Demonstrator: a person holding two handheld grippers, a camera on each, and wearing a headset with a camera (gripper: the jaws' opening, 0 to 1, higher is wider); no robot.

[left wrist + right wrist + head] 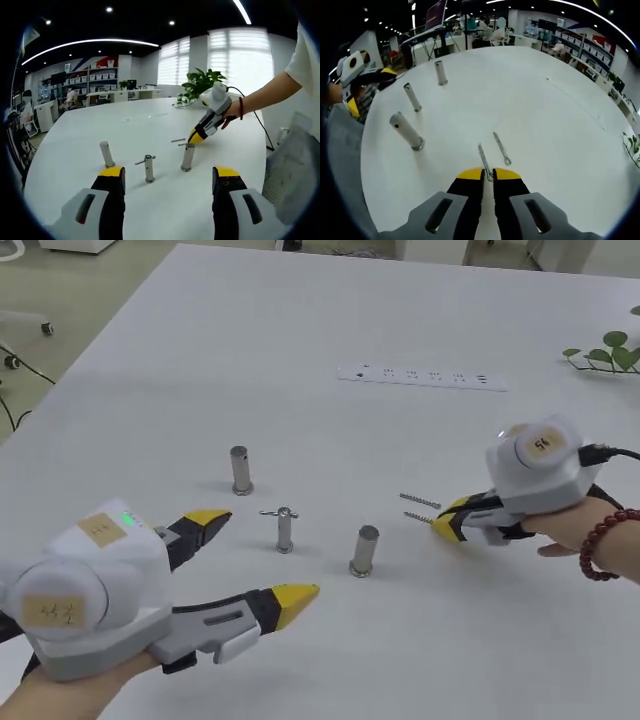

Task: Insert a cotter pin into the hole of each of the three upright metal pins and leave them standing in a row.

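Three upright metal pins stand in a loose row on the white table: the far one [240,470], the middle one [285,530] and the near one [364,551]. A cotter pin [271,512] sticks sideways through the middle pin's head. My right gripper [488,174] lies low on the table, right of the row, shut on the end of a cotter pin [484,159]. A second loose cotter pin [501,148] lies just beside it. My left gripper [251,556] hovers open at the near left with nothing between its tips, facing the pins [148,167].
A white power strip [420,376] lies across the table further back. A potted plant [605,350] reaches over the far right edge. Bare tabletop [300,370] spreads behind the pins. A person's hand and beaded wrist [600,540] hold the right gripper.
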